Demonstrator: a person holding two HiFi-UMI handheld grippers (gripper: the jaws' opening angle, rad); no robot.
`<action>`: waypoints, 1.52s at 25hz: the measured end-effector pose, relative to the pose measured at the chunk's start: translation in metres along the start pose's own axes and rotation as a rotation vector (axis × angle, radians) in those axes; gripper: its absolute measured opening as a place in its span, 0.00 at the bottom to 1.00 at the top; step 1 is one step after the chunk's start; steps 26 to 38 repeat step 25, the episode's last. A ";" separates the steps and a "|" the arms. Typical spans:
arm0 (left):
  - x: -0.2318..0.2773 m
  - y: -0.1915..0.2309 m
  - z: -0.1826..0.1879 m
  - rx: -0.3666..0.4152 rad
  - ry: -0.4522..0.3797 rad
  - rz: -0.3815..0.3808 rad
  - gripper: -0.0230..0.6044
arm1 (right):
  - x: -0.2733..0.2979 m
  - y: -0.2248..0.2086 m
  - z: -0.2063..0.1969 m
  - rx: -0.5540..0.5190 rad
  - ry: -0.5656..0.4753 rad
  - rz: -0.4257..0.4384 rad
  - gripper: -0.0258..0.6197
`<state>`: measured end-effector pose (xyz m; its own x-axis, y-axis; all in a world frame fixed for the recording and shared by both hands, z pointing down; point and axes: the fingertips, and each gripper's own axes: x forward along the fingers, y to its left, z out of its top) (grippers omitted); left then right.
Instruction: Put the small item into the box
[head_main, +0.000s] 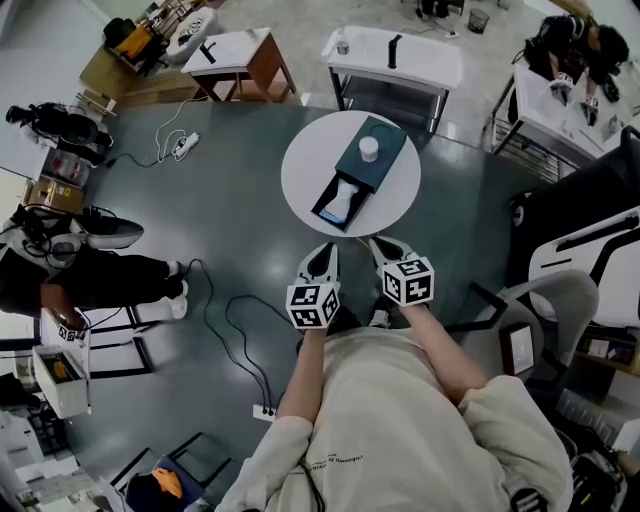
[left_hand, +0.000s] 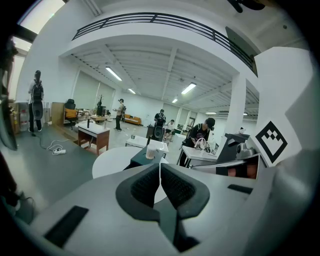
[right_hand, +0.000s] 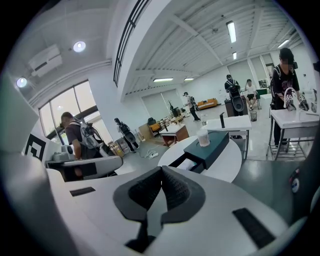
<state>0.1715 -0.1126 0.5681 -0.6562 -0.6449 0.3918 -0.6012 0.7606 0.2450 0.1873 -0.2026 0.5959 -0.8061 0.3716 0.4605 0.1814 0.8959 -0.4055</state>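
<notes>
A dark teal box (head_main: 372, 160) lies on the round white table (head_main: 300, 170), its drawer (head_main: 338, 203) pulled out toward me with something pale inside. On the box lid stands the small item (head_main: 369, 148), a white cup-like thing. Both grippers hover just off the table's near edge, pointing at it. The left gripper (head_main: 322, 260) is shut with nothing between its pads, and so is the right gripper (head_main: 384, 248). The left gripper view shows its jaws (left_hand: 160, 174) pressed together, the item (left_hand: 150, 152) far ahead. Beyond the closed right jaws (right_hand: 161, 178) are the item (right_hand: 202, 137) and box (right_hand: 212, 145).
A white desk (head_main: 395, 55) and a brown table (head_main: 240, 55) stand beyond the round table. A seated person (head_main: 90, 275) is at the left, a grey chair (head_main: 550, 300) at the right. A cable and power strip (head_main: 262, 408) lie on the floor near my feet.
</notes>
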 end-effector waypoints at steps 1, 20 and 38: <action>0.000 0.000 -0.001 0.000 0.001 0.002 0.08 | 0.001 0.000 -0.001 -0.002 0.003 0.001 0.09; 0.009 0.002 0.000 -0.015 0.007 0.019 0.08 | 0.009 -0.008 0.001 -0.015 0.016 0.013 0.09; 0.012 0.002 0.000 -0.018 0.011 0.021 0.08 | 0.011 -0.010 0.004 -0.018 0.015 0.014 0.09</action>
